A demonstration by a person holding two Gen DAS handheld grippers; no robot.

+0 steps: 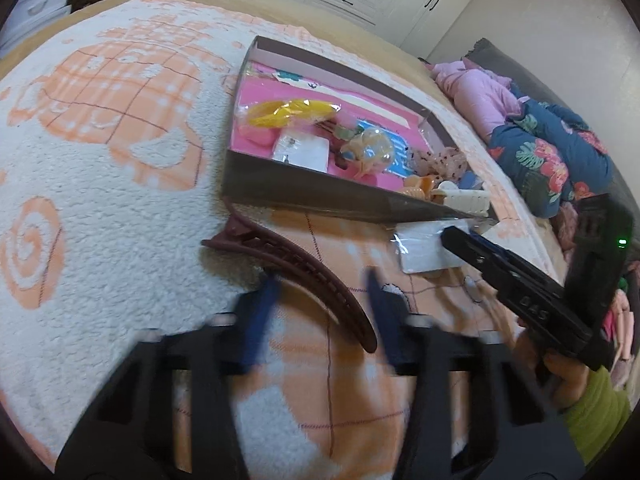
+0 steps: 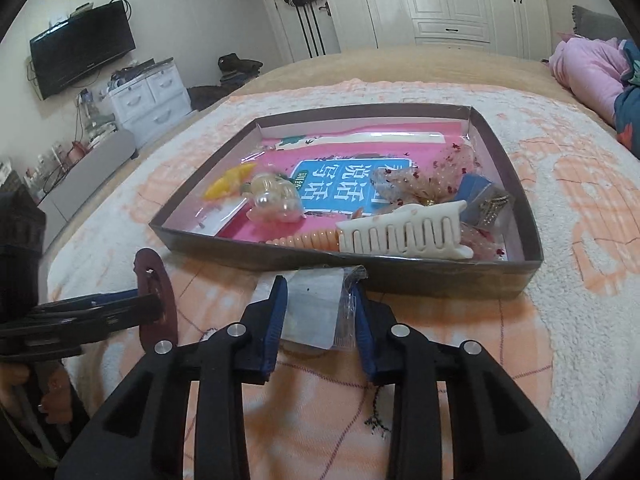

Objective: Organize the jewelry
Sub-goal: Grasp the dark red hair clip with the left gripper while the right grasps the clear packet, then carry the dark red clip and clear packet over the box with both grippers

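Observation:
A curved maroon hair clip lies slantwise on the blanket between the blue pads of my left gripper, which press on it from both sides. The right wrist view has the same clip standing on edge in the left gripper. A clear plastic packet with a white card lies in front of the shallow dark box. My right gripper is shut on that packet, and its film is crumpled at the right pad. In the left wrist view the right gripper reaches the packet.
The box holds a white claw clip, a coiled orange hair tie, a pearly bagged item, a yellow piece and mesh bows over a pink book. Folded bedding lies at the right. A person's hand in a green sleeve holds the right gripper.

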